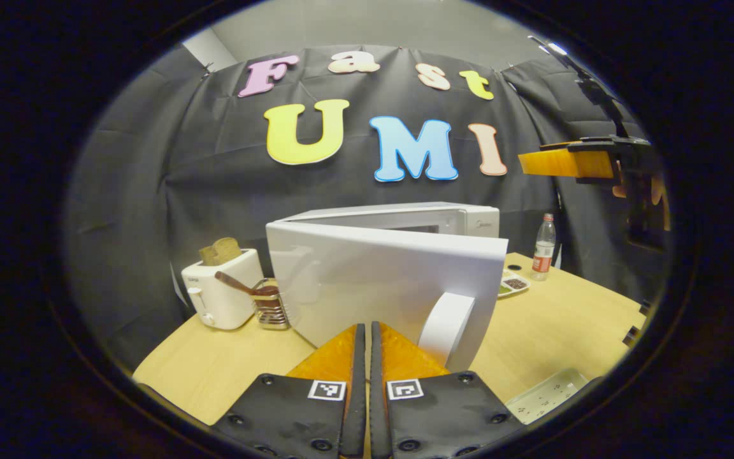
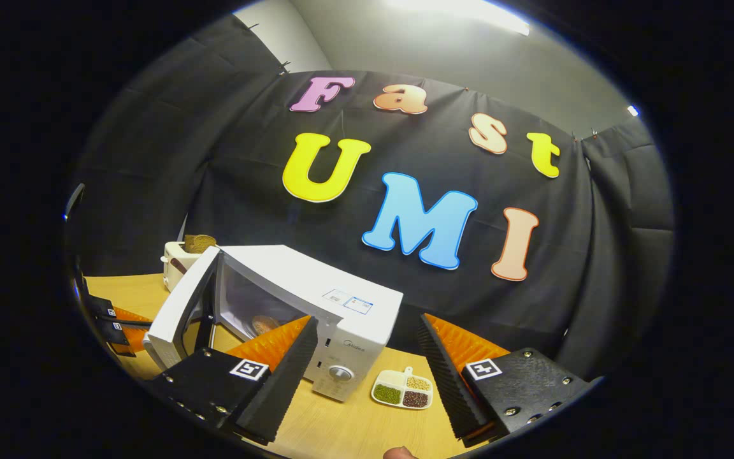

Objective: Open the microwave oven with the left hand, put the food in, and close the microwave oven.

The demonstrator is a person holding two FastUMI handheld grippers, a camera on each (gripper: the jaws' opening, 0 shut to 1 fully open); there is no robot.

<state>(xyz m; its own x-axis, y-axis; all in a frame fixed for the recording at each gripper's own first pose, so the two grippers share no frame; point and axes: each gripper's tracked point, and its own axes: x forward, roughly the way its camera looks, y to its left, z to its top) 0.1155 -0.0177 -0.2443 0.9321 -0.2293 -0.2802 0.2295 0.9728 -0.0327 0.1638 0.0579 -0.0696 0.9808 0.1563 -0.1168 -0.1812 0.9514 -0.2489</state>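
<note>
The white box-shaped microwave oven stands on the light wooden table, toward the table's back edge, its long axis running along the black cloth wall. Its white door is swung out on the hinge side and stands part open, with the curved white handle at the free edge. In the left gripper view the door's outer face turns toward the camera; in the right gripper view the cavity opening shows, with a brownish food item lying inside on the floor of the cavity. The control panel with its round dial faces the table's front edge.

The left gripper sits just in front of the door, close beside the handle, fingers pressed together with nothing between them. The right gripper is held above the table with its fingers spread wide apart, holding nothing; the same gripper shows high at the right in the left gripper view.

Containers: a small white divided dish lies on the table just beside the oven's dial end, its compartments holding green, dark brown and pale grains. A white toaster near the table's left back corner holds a slice of brown bread upright in its slot. Next to it a small wire holder carries a brown wooden spoon, tilted. A clear plastic bottle with a red label stands upright at the back right. A white tray lies by the front right edge.
</note>
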